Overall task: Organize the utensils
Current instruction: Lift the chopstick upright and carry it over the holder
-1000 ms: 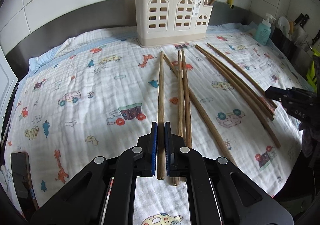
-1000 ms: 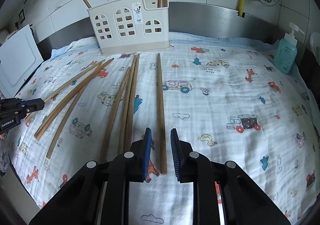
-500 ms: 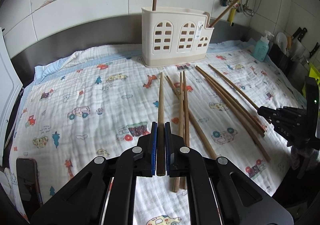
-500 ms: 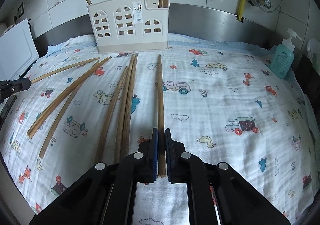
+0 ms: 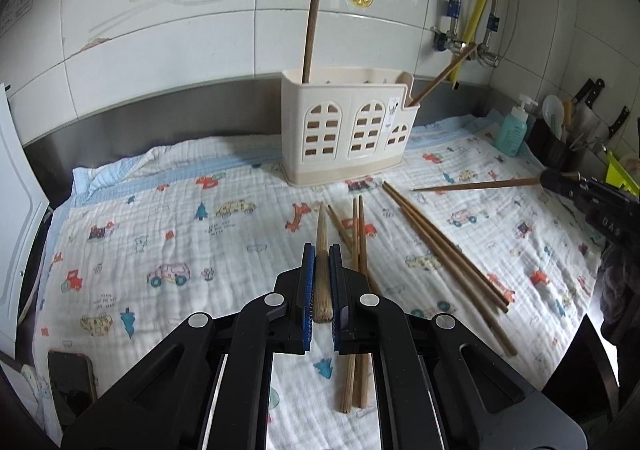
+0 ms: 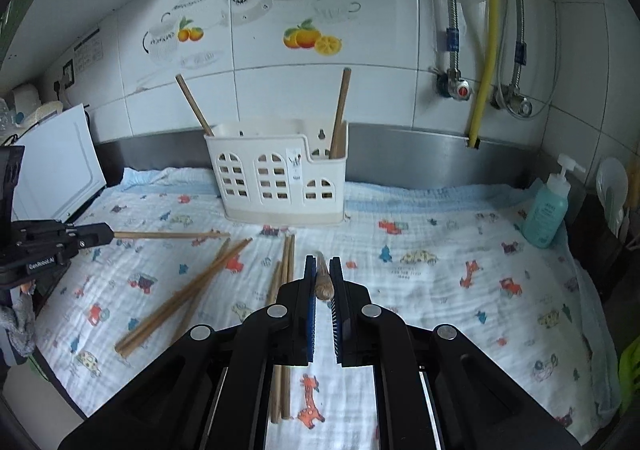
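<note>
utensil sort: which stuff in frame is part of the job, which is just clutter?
Job:
- left gripper, shut on a chopstick
- right gripper, shut on another chopstick
- loose chopsticks on the cloth
- cream holder

Clutter:
- soap bottle
- phone
- knives

The right hand-held gripper (image 6: 322, 270) has just closed its jaws on a chopstick (image 6: 322, 282) and now carries it clear of the cloth. The left hand-held gripper (image 5: 322, 262) has also lifted its chopstick (image 5: 322, 250) off the cloth, tip raised toward the holder.
</note>
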The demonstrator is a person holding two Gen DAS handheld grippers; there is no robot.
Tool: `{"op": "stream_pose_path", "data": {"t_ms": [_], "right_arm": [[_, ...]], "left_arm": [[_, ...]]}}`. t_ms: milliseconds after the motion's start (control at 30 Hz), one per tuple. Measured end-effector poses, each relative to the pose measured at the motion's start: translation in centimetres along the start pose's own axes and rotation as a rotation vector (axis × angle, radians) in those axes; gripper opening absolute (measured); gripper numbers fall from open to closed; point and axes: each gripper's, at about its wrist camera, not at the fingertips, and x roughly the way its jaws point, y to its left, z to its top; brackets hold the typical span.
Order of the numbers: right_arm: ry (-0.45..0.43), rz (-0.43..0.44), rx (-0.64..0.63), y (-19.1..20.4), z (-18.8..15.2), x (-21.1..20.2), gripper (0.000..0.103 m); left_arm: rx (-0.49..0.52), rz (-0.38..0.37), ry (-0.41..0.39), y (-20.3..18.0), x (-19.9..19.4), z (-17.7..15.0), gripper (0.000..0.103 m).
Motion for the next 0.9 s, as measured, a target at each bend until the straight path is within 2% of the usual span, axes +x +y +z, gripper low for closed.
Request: {"op": "stream_pose_path", "data": {"t_ms": [400, 633, 900], "right_arm": [[-0.067, 0.094, -0.06, -0.3, 10.5, -1.3, 0.007], [-0.094, 0.098, -0.097, -0.4, 15.0, -1.6, 0.007], [-0.139, 0.102, -0.093, -0.7, 18.2, -1.3, 0.007]], "left_arm": [[0.048, -0.021, -0.066, -0.4, -0.5, 6.1, 0.006], [0.082, -0.047, -0.113, -1.5, -1.3, 9.9, 0.006], [0.115, -0.058, -0.252, -3.3, -4.4, 15.8, 0.006]]}}
